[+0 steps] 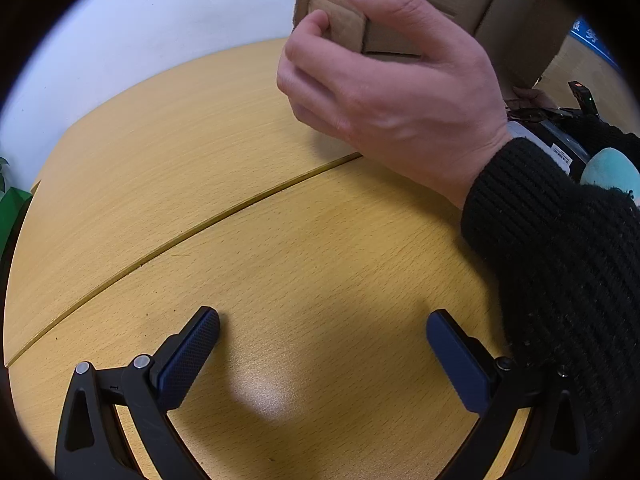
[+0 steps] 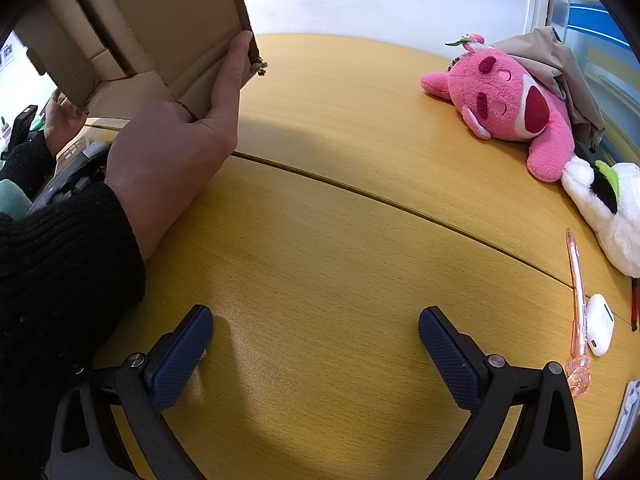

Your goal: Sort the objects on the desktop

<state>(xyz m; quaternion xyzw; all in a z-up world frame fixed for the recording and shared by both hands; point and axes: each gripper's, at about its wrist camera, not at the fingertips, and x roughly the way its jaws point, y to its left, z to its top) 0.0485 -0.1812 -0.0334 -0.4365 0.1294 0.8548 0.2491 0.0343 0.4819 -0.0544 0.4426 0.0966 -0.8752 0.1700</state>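
A person's bare hand (image 1: 384,80) holds an open brown cardboard box (image 1: 460,4) tilted above the wooden desk; it also shows in the right wrist view (image 2: 132,28), with a second hand (image 2: 64,116) at its far side. My left gripper (image 1: 322,340) is open and empty over bare desk. My right gripper (image 2: 316,340) is open and empty too. A pink plush bear (image 2: 508,108), a white plush toy (image 2: 604,208), a pink pen (image 2: 578,304) and a white earbud case (image 2: 599,324) lie at the right of the desk.
A beige cloth (image 2: 560,64) lies behind the pink plush. A seam (image 2: 400,204) runs across the desk (image 2: 320,260). A black device (image 1: 560,136) and a teal object (image 1: 612,172) sit beyond the sleeve. A white-grey object (image 2: 624,420) lies at the right edge.
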